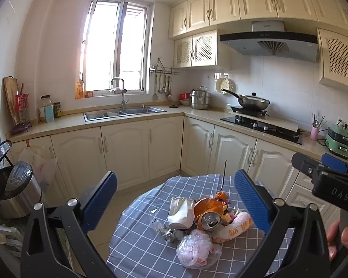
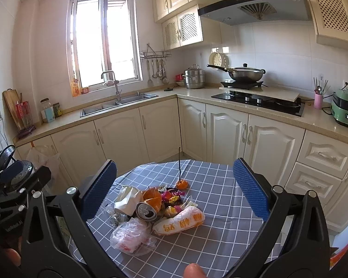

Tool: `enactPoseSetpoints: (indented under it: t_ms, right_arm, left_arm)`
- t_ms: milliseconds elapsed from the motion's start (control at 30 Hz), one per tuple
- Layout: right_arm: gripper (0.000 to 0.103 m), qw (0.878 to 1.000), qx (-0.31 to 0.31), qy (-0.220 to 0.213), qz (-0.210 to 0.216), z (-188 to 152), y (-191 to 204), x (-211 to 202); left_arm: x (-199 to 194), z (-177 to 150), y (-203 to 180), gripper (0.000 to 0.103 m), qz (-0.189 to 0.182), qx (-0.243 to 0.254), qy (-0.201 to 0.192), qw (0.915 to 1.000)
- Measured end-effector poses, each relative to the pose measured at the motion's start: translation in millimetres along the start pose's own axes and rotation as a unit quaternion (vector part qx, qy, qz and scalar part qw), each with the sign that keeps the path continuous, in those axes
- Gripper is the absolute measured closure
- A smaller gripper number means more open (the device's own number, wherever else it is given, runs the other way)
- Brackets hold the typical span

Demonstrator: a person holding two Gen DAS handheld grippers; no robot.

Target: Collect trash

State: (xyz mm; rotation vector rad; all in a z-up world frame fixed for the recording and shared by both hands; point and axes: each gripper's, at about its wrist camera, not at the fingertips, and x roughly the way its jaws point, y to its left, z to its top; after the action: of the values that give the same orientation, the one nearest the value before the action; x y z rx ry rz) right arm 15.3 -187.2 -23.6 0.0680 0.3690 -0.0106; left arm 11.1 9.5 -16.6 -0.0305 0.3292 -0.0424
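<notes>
While both pairs of fingers stand wide apart and empty, I see the trash heap lying between them on the checked surface: a dented can among bags whose contents I cannot make out.

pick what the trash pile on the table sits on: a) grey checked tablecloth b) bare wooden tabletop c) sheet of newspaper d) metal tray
a: the crushed drink can, the crumpled plastic bag and the orange-printed wrapper all lie directly on a grey checked tablecloth with white grid lines, with no tray or paper under them.
</notes>
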Motion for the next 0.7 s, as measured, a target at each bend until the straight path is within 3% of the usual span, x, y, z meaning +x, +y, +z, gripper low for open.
enactPoseSetpoints:
  t_ms: [400,700]
  right_arm:
    - [0.005,0.998,0.002,0.059,-0.016,-27,-11,40]
    - [0.005,0.993,0.01,0.117,-0.028,-56,-25,77]
  left_arm:
    - [47,-41,1,0.004,-0.005,0.009,0.074,0.9972]
    - [104,-98,-8,0.004,-0.019,0.026,0.16,0.9867]
